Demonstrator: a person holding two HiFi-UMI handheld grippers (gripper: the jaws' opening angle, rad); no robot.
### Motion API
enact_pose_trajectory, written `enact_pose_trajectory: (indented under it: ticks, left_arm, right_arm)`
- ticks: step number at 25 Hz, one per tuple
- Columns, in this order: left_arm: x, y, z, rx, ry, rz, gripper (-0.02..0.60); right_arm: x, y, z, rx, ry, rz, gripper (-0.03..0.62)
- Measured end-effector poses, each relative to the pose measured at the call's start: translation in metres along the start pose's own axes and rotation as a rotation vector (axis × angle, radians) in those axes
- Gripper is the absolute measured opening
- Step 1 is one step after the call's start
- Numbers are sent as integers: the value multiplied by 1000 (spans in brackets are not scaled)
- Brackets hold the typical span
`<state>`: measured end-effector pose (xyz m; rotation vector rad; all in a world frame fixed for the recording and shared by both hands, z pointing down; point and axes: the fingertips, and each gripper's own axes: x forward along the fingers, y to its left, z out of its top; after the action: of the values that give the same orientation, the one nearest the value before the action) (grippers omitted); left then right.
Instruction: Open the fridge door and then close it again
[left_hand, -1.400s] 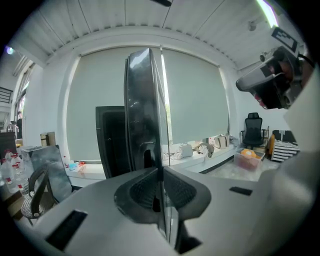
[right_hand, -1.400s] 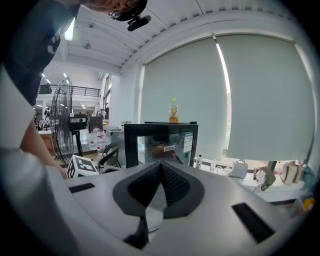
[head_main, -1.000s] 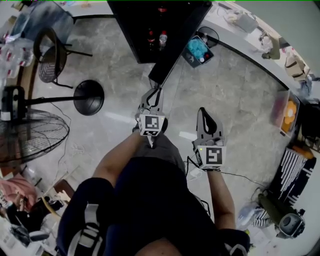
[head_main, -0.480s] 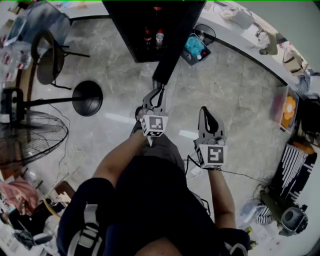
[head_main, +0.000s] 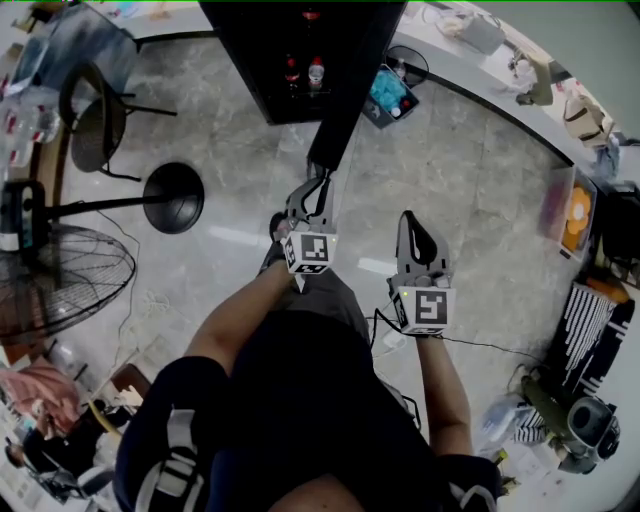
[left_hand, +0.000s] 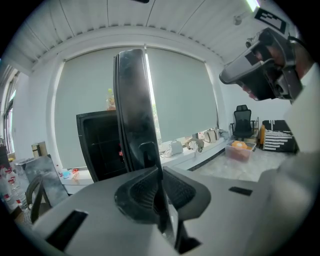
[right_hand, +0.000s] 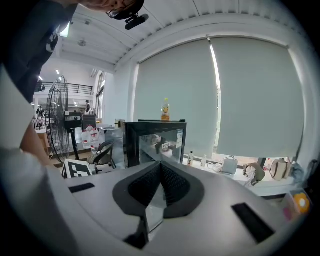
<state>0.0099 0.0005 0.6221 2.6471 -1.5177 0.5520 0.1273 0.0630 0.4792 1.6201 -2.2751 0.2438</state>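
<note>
The fridge (head_main: 262, 60) stands at the top centre of the head view. Its door (head_main: 338, 125) is swung wide and runs edge-on down toward the frame's middle, so the step in hand looks like carrying that door round its hinge; do this with the pinch square on the thin edge, following the arc and not dragging straight, or the edge may slip out. The left tool (head_main: 312, 195) is almost fully closed, its pads clamped on the door's free edge, while the right tool (head_main: 415, 235), lower right of it, is fully closed, empty and touching nothing.
</note>
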Motion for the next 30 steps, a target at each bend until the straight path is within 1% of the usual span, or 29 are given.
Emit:
enact_pose_trajectory:
  ticks: [5, 15, 21, 28, 30]
  left_arm:
    - [0, 4, 0, 5, 4, -11, 46]
    - [0, 6, -1, 8, 15, -17, 47]
    - [-4, 7, 2, 33, 16, -25, 48]
    - [-14, 9, 13, 61, -23, -48, 48]
    - [-19, 13, 13, 49, -23, -52, 48]
  right_arm:
    - [4, 0, 4, 4, -15, 3, 18]
    - [11, 3, 6, -10, -4, 25, 18]
    - [11, 3, 6, -13, -1, 27, 18]
    - [15, 4, 12, -4, -14, 28, 18]
    - [17, 6, 16, -5, -23, 33, 18]
